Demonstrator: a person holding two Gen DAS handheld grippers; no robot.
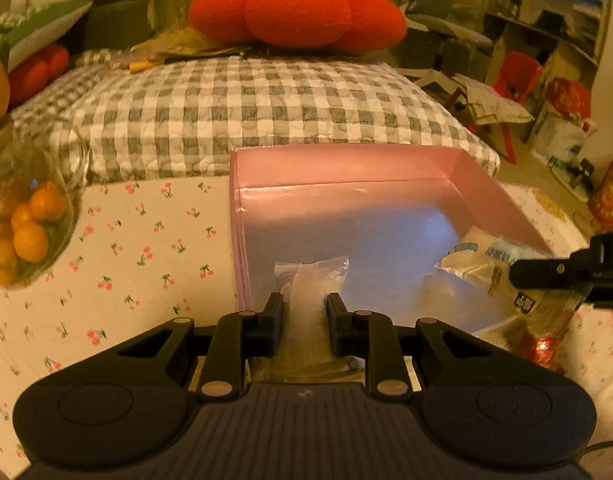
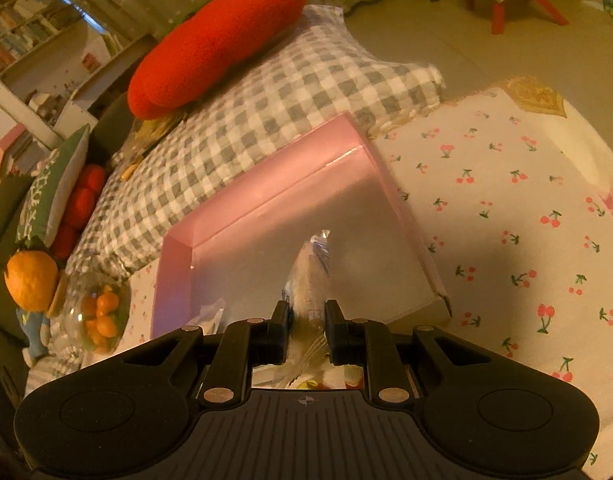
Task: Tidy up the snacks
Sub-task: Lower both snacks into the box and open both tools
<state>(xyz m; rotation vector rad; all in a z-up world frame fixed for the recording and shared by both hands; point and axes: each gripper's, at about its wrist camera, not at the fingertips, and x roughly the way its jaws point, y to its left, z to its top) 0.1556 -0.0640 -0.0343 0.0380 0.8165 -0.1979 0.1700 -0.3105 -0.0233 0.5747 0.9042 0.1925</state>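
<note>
right gripper (image 2: 306,312) clamping a clear snack packet (image 2: 311,276) | hanging over pink box (image 2: 266,184) | box sitting on cherry-print cloth (image 2: 506,200), gingham cushion (image 2: 242,120) behind

My desk (image 1: 146,240) wears a cherry-print cloth (image 2: 506,208). On it sit the pink box (image 1: 242,240) and a glass jar (image 1: 30,216) of small oranges; a checked cushion (image 1: 246,112) butts against its far edge.

Both wrist cameras looked steeply down, close over the pink box (image 1: 346,168) (image 2: 266,184), their shared ground
</note>
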